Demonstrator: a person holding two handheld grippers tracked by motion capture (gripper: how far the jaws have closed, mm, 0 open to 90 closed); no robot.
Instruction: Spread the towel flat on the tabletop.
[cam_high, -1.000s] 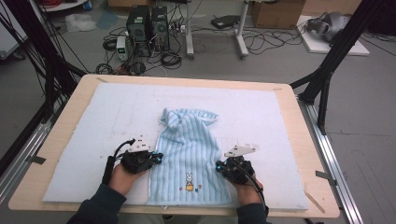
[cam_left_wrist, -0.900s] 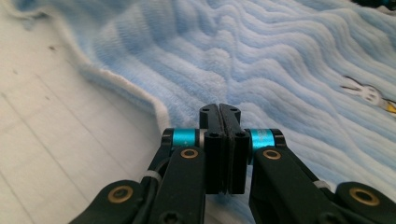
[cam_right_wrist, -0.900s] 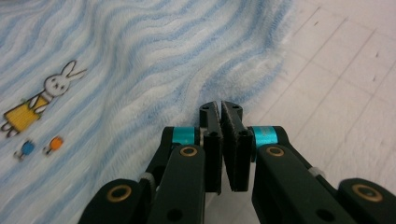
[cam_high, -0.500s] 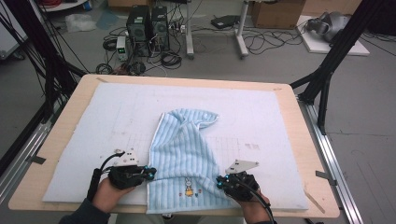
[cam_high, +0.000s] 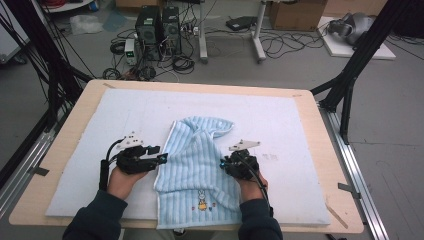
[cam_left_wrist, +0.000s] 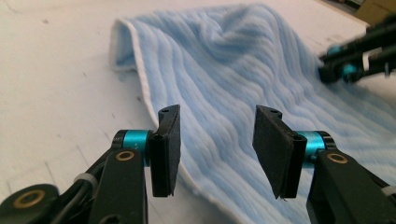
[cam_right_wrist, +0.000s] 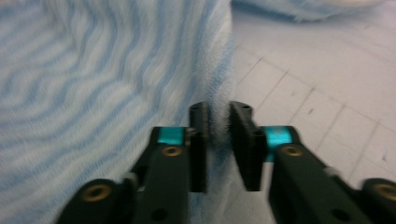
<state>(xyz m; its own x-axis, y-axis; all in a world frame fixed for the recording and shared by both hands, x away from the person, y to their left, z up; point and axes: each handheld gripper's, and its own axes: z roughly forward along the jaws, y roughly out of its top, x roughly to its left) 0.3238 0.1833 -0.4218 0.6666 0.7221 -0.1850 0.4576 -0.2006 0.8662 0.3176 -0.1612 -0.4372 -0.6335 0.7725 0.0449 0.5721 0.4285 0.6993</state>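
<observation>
Blue striped towel (cam_high: 197, 160) lying near the counter's near edge. Right tool (cam_high: 223, 164) pinches its right hem; left tool (cam_high: 161, 158) (jaws just opening, nothing between) stands half-wide. Risk: one-sided pulling may skew the towel.

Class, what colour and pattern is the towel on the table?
Light blue towel with paler ribbed stripes and a white edge; clearest in the left gripper view.

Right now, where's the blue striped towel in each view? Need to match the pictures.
High view: blue striped towel lies mid-table on the white mat, between the left gripper and the right gripper, near end hanging over the table edge.
Left gripper view: towel fills centre and right, beyond the open jaws.
Right gripper view: towel fills the left; its edge runs between the jaws.
Shared landmark: the towel's white-trimmed long edge.
</observation>
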